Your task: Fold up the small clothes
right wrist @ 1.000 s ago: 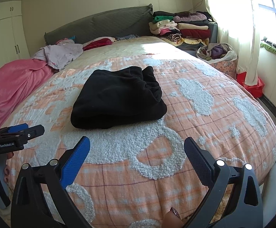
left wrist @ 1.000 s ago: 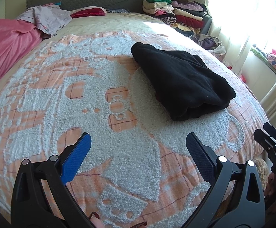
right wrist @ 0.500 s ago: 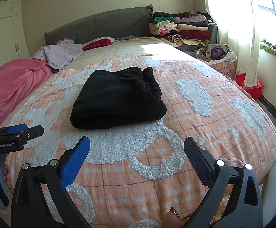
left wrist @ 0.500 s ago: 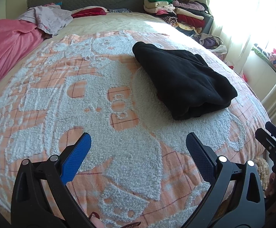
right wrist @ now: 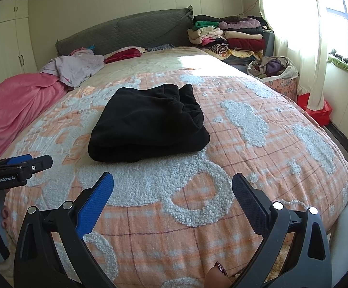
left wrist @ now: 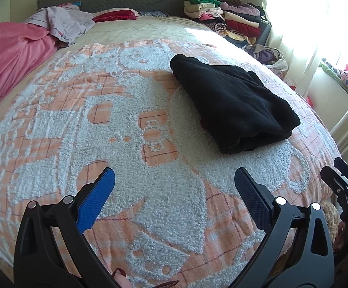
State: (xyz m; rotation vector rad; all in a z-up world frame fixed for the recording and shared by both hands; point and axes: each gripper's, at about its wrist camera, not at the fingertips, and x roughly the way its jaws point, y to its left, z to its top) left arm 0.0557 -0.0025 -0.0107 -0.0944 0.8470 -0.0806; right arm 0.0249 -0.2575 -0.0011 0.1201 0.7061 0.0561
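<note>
Black fleece garment (left wrist: 234, 105) sits folded into a thick bundle on the bed (left wrist: 61, 124), on its orange-and-white quilt, toward the right half and nearer the foot edge than the headboard. Looks already folded, so I judge this piece done or needing one last tidy.

Left tool (left wrist: 174, 182) hovers over the foot edge of the bed, fingers spread wide, nothing between them, well apart from the garment. Right tool (right wrist: 172, 184) likewise spread wide and empty, over the foot edge, garment straight ahead of it.

To do the step well: I'd come in low from the foot edge, pinch both near corners of the bundle together, grab all layers not just the top one, since fleece is thick and slips open. Keep the two tools level so the fold stays square. Risk: snagging the quilt's looped pile instead of the garment.

Writing: "GenRobot.AI" reads on the left tool's body in the right wrist view. Partial "DAS" on the right tool in the left view; rest unreadable.
</note>
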